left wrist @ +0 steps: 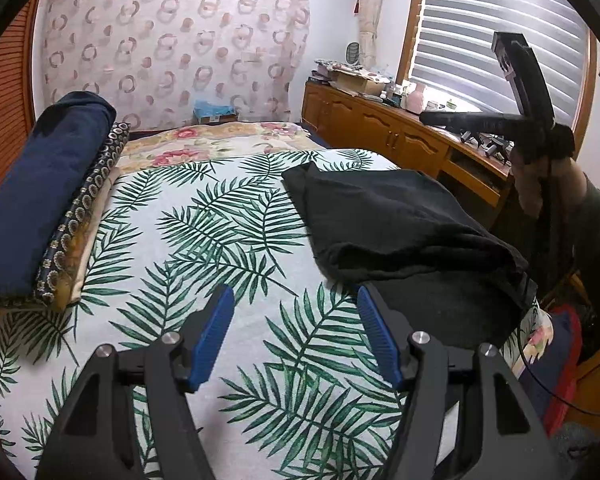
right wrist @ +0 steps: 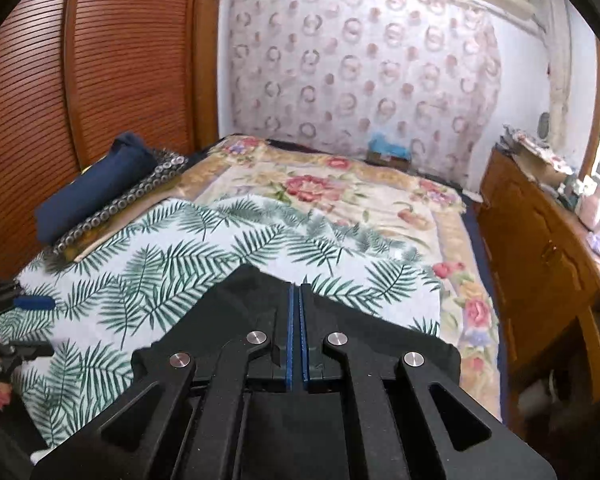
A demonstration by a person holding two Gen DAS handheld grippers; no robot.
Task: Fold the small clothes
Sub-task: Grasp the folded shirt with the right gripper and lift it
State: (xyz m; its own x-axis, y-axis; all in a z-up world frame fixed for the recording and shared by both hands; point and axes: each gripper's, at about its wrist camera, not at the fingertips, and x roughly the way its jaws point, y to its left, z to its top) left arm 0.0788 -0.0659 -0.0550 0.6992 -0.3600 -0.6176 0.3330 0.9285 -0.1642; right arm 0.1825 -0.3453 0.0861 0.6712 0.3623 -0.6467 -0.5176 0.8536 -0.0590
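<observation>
Mid-fold on black garment lying right on leaf-print sheet: right gripper clamped shut, seemingly empty, left gripper open, empty; next likely regrasp an edge.

On the bed I count one black garment, lying on one palm-leaf sheet that is spread over one floral blanket. Along the bed's edge sits one stack of folded fabrics, three layers that I can tell: a navy one on top, a patterned dark one, a pale one beneath. Two grippers are about: the left gripper and the right gripper. One blue box stands at the far wall.
</observation>
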